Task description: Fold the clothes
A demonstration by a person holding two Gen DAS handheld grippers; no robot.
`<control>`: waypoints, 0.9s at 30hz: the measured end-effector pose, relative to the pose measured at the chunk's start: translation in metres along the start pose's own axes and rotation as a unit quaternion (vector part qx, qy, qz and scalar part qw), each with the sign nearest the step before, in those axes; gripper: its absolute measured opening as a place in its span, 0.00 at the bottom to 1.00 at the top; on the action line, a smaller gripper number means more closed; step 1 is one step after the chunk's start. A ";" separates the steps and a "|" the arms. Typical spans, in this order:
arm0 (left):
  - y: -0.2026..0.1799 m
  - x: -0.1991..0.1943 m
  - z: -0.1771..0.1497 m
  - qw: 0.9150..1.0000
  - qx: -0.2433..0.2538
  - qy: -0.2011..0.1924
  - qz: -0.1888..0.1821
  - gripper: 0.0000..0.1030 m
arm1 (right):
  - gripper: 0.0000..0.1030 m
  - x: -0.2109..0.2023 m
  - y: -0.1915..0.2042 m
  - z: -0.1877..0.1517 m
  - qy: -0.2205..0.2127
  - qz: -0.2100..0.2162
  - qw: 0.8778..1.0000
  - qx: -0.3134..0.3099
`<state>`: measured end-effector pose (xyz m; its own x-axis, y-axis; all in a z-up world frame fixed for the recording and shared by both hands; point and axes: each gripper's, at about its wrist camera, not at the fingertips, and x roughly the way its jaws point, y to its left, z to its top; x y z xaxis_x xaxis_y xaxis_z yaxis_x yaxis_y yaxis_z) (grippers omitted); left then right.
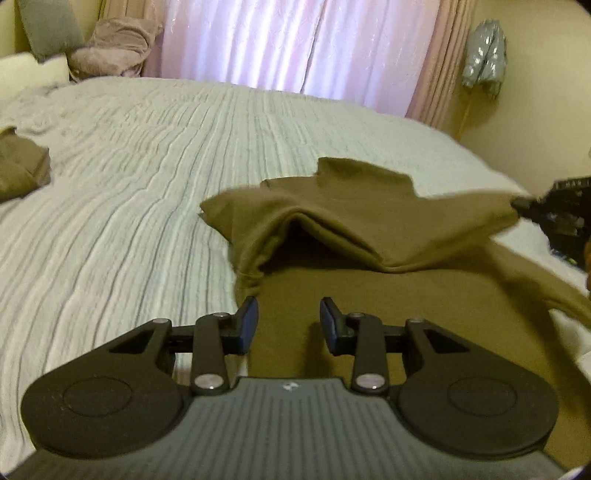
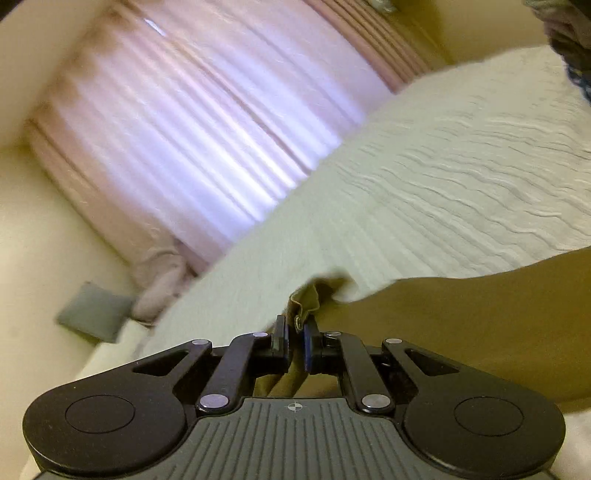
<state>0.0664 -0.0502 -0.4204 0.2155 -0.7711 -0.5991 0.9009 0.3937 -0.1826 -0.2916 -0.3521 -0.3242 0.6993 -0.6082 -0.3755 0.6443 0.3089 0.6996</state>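
Observation:
An olive-brown garment (image 1: 369, 221) lies on the pale ribbed bedspread (image 1: 147, 184), its far part lifted and folded back over itself like a tent. My left gripper (image 1: 289, 306) hovers open over the garment's near flat part, with nothing between its blue pads. At the right edge, my right gripper (image 1: 521, 203) pinches the garment's raised corner. In the right wrist view the right gripper (image 2: 296, 328) is shut on a bunched edge of the brown garment (image 2: 461, 325), which stretches off to the right over the bedspread (image 2: 443, 184).
A second brown garment (image 1: 18, 166) lies folded at the bed's left edge. A grey pillow (image 1: 48, 29) and a pink blanket (image 1: 110, 48) sit at the far left corner. Pink curtains (image 1: 277, 44) hang behind the bed. A silver item (image 1: 484, 55) hangs on the right wall.

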 end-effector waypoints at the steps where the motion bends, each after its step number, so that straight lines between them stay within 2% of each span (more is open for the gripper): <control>1: -0.001 0.002 0.001 1.000 0.011 0.000 0.006 0.30 | 0.07 0.004 -0.011 0.001 0.016 -0.010 1.000 0.020; 3: -0.005 0.006 0.004 0.999 0.038 -0.001 0.026 0.31 | 0.07 0.009 -0.030 0.001 0.040 -0.025 0.998 0.049; 8: -0.013 0.021 0.016 0.990 0.119 -0.019 0.074 0.31 | 0.07 0.011 -0.040 -0.001 0.047 -0.032 0.997 0.059; 11: -0.020 0.040 0.023 0.983 0.167 -0.015 0.078 0.31 | 0.07 0.012 -0.039 0.004 0.052 -0.029 0.997 0.054; 12: -0.021 0.046 0.024 0.980 0.181 -0.014 0.077 0.21 | 0.07 0.012 -0.039 0.005 0.052 -0.028 0.997 0.052; 13: -0.020 0.047 0.024 0.979 0.186 -0.021 0.085 0.05 | 0.07 0.011 -0.039 0.005 0.052 -0.026 0.997 0.048; 14: -0.019 0.048 0.024 0.977 0.190 -0.029 0.092 0.02 | 0.07 0.009 -0.039 0.006 0.050 -0.024 0.997 0.045; 16: -0.006 0.036 0.023 0.981 0.162 -0.054 0.094 0.02 | 0.07 0.004 -0.041 0.007 0.043 -0.027 0.998 0.039; 18: 0.011 0.031 0.016 0.988 0.123 -0.046 0.081 0.02 | 0.07 -0.001 -0.051 0.007 0.046 -0.036 0.997 0.040; 20: 0.023 0.033 0.008 0.992 0.101 -0.028 0.066 0.03 | 0.07 0.002 -0.066 0.002 0.070 -0.053 0.995 0.057; 23: 0.014 0.037 0.003 0.987 0.138 -0.021 0.078 0.03 | 0.07 0.009 -0.081 -0.011 0.095 -0.071 0.991 0.067; 27: 0.010 0.036 0.003 0.984 0.156 -0.022 0.079 0.03 | 0.07 0.003 -0.072 -0.011 0.068 -0.063 0.995 0.032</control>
<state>0.0842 -0.0759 -0.4416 0.3722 -0.7362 -0.5653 0.9251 0.3432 0.1622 -0.3320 -0.3686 -0.3820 0.6522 -0.5328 -0.5392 0.7120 0.1865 0.6769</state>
